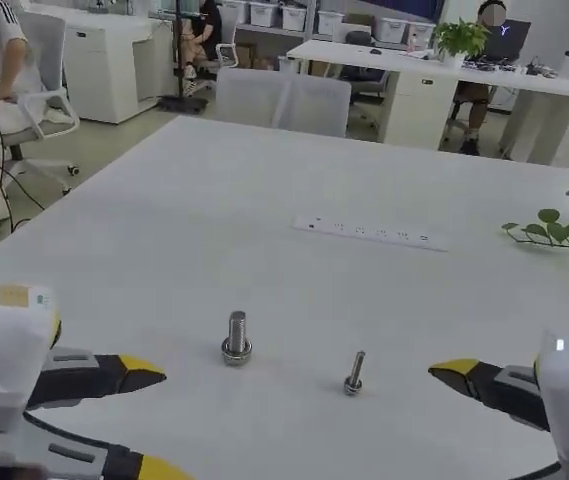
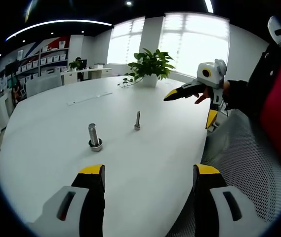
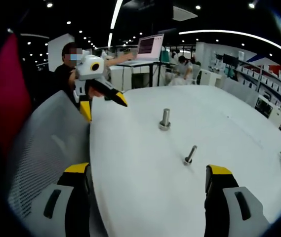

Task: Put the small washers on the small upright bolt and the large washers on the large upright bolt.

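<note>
The large upright bolt (image 1: 236,338) stands on the white table (image 1: 264,200) with a wider metal ring around its base. To its right the small upright bolt (image 1: 354,373) leans slightly, a small ring at its foot. My left gripper (image 1: 164,425) is open at the lower left, short of the large bolt (image 2: 94,136), and holds nothing. My right gripper (image 1: 459,385) is open at the lower right, beside the small bolt (image 3: 189,155), also with nothing in it. Each gripper faces the other across the bolts: the right gripper (image 2: 187,112) and the left gripper (image 3: 105,111).
A white power strip (image 1: 369,232) lies beyond the bolts. A leafy sprig (image 1: 564,220) reaches in from the right edge, and a potted plant (image 2: 150,66) stands at the table's end. A grey mesh chair (image 2: 244,158) sits by the near edge. People sit at desks behind.
</note>
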